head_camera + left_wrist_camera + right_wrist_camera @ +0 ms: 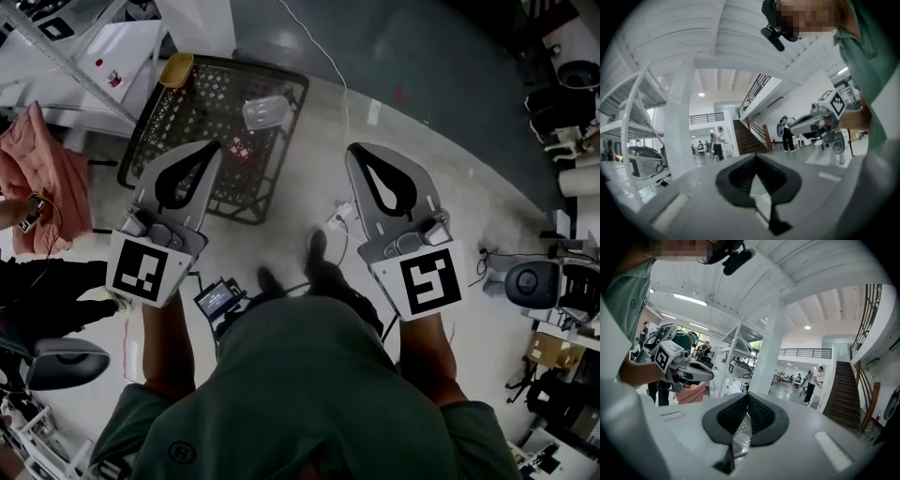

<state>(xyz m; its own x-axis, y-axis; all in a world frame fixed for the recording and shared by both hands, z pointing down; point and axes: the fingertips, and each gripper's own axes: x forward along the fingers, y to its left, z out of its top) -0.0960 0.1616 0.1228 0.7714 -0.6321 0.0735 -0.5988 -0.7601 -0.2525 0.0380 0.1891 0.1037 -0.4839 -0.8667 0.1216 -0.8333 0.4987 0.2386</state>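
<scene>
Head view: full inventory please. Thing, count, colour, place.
crate: 1, black lattice, on the floor ahead of the left gripper
clear container: 1, transparent, inside the crate, far right part
yellow object: 1, at the crate's far left corner; kind unclear
pink cloth: 1, pink, left edge
cable: 1, white, on the floor beyond the crate
screen device: 1, black, below the left gripper, near the person's front
shoes: 2, dark, on the floor between the grippers
left gripper: 1, grey, black-and-white marker cube, shut, empty, over the crate's near side
right gripper: 1, same colours, shut, empty, over bare floor
</scene>
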